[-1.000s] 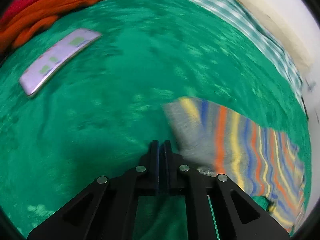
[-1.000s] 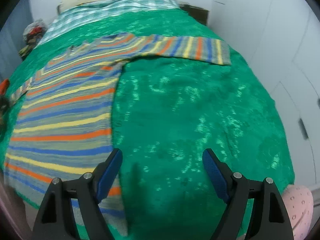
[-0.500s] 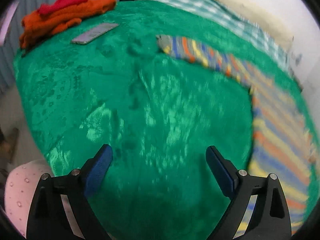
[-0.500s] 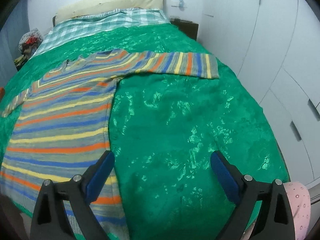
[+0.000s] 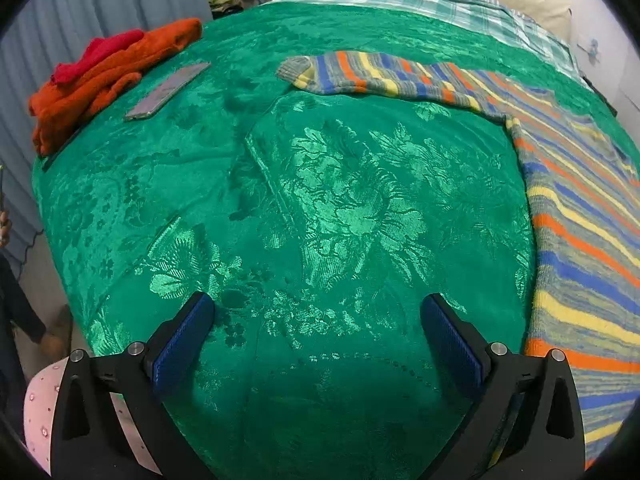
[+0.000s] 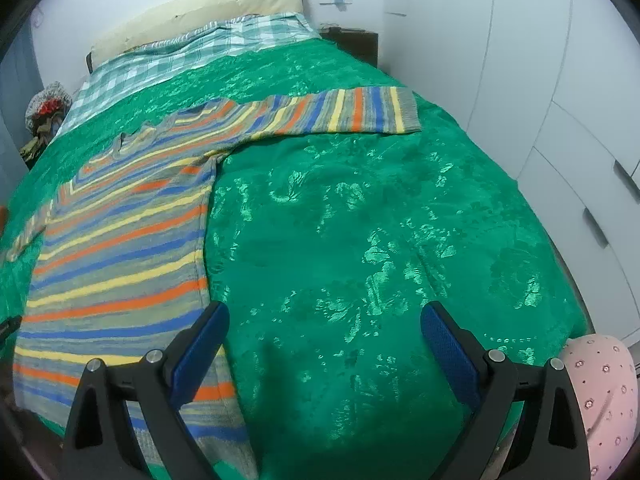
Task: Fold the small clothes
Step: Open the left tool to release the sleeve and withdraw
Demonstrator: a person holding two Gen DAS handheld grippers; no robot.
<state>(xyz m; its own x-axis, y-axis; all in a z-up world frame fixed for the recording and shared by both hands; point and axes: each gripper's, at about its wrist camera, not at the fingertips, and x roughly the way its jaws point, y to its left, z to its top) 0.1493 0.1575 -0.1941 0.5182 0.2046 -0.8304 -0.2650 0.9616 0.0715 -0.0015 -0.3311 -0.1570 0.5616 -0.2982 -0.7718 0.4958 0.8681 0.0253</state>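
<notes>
Two grippers hang above the bed with nothing between their pads: the left gripper (image 5: 316,336), at the bottom of its frame, has just been opening and now stands spread wide over bare green bedspread (image 5: 320,208); the right gripper (image 6: 324,338) has also just been opening, and its left finger overlaps the side edge of the striped sweater (image 6: 120,248) in the frame without pinching it. The sweater lies flat and face up, body at the left of the right wrist view, one sleeve (image 6: 344,114) stretched out to the upper right, the other sleeve (image 5: 360,74) reaching toward the upper centre of the left wrist view. Judged from this layout, the spreading step is done and no fold is made yet: both sleeves and the body remain to be folded. Outward from the garment, a phone (image 5: 168,90) and a pile of orange and red clothes (image 5: 108,72) lie at the upper left of the left wrist view, well apart from the sleeve cuff. A checked sheet (image 6: 192,52) and a pillow (image 6: 196,8) occupy the top of the frame. Nothing rests on the sweater, so nothing visibly obstructs folding.
</notes>
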